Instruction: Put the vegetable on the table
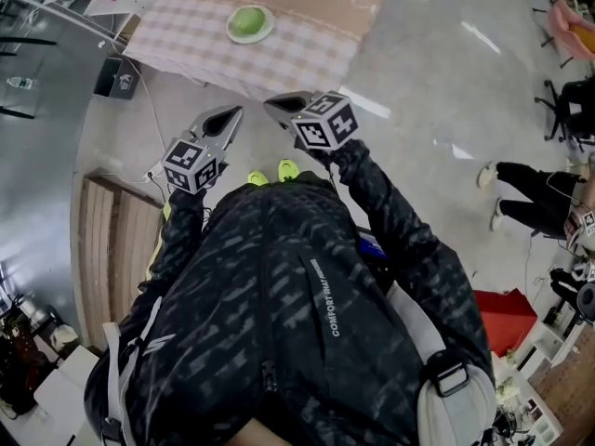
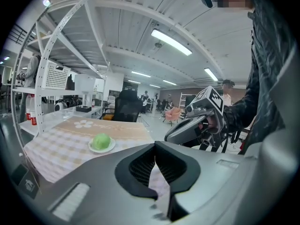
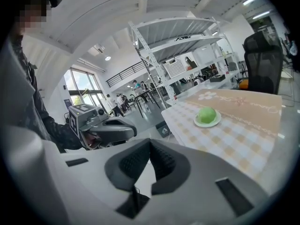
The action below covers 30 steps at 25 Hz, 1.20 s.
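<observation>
A round green vegetable (image 1: 247, 19) lies on a small white plate (image 1: 267, 29) on a table with a checked cloth (image 1: 307, 40). It also shows as the vegetable (image 2: 101, 140) in the left gripper view and the vegetable (image 3: 206, 114) in the right gripper view. Both grippers hang in the air short of the table's near edge. My left gripper (image 1: 235, 111) is shut and empty. My right gripper (image 1: 270, 104) is shut and empty too. In each gripper view the jaws meet with nothing between them, and the other gripper (image 2: 197, 121) (image 3: 101, 125) shows alongside.
A wooden bench (image 1: 107, 249) stands on the floor at the left. A dark box (image 1: 119, 78) sits by the table's left corner. White metal shelving (image 2: 51, 74) rises left of the table. A seated person (image 1: 539, 193) and a red box (image 1: 507, 319) are at the right.
</observation>
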{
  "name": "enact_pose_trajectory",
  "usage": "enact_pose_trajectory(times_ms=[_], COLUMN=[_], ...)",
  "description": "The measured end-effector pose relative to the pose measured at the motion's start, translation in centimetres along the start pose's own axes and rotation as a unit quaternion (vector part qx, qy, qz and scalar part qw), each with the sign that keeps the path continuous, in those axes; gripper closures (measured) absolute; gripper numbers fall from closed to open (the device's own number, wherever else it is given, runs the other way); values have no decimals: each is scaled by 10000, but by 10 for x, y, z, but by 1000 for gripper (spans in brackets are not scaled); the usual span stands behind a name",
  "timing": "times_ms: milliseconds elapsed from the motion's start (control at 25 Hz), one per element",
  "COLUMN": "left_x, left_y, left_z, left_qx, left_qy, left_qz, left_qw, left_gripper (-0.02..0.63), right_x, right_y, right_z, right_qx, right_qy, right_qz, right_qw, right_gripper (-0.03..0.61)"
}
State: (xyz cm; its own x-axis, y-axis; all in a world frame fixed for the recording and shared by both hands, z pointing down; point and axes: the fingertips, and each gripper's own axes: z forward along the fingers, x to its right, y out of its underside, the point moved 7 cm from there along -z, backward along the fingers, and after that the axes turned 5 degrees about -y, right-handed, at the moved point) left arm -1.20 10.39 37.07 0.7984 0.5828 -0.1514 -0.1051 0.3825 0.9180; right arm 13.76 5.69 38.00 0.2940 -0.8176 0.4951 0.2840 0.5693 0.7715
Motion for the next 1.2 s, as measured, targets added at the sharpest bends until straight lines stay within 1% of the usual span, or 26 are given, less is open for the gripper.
enact_pose_trajectory(times_ms=[160, 280, 760, 1200], left_x=[2, 5, 3, -1], left_y=[1, 6, -5, -3], left_z=[-3, -3, -1, -2], left_qx=[35, 10, 98, 103], left_qy=[64, 139, 141, 124], left_qz=[31, 60, 118, 113], left_qw=[10000, 9999, 9998, 9998], left_gripper=[615, 615, 615, 615], right_x=[-4, -5, -11, -12], right_y=[-3, 0, -3, -3], right_z=[-2, -2, -5, 0], right_qx=[80, 127, 171, 155], right_qy=[249, 364, 385, 361], right_qz=[-190, -232, -316, -338], right_qw=[9995, 9990, 9986, 9987], right_gripper=[580, 580, 580, 580])
